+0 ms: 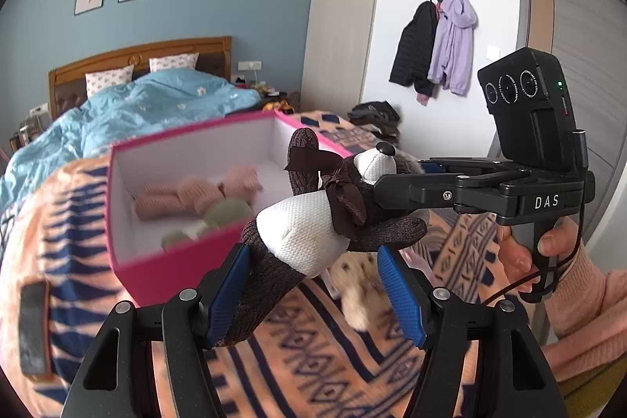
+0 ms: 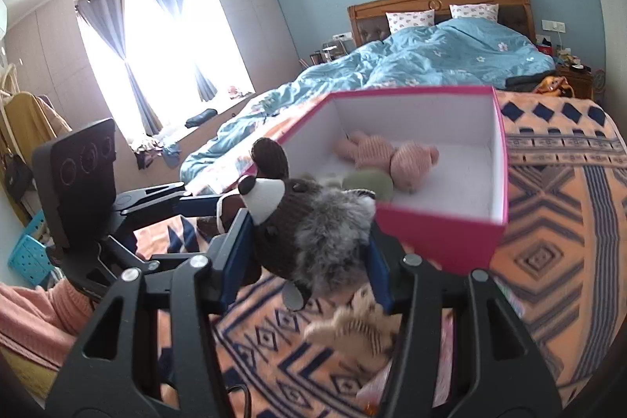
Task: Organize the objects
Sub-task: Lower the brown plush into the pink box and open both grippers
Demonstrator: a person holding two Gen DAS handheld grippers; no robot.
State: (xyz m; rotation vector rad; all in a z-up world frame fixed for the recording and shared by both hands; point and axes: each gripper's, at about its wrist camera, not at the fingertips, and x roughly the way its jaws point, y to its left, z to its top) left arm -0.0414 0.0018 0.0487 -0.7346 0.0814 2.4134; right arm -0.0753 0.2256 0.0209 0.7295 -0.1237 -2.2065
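A brown and white stuffed toy [image 1: 313, 222] is hanging in the air above the patterned blanket [image 2: 548, 241], just in front of the pink box [image 2: 443, 241]. The right gripper [image 2: 309, 249] is clamping its blue pads on the toy's furry grey body, with the far pad mostly hidden behind the fur. The left gripper [image 1: 313, 285] has its fingers partly apart around one dark limb of the toy; the left pad [image 1: 231, 292] is touching it, while the right pad [image 1: 403, 292] is standing clear. Inside the box a pink stuffed toy [image 2: 388, 159] and a green stuffed toy [image 2: 368, 183] are lying, blurred and partly cut off by the near wall. Below the grippers a tan toy [image 2: 352, 335] is lying on the blanket, too smeared to identify. A hand [image 1: 529, 253] in a pink sleeve is gripping the right gripper's handle.
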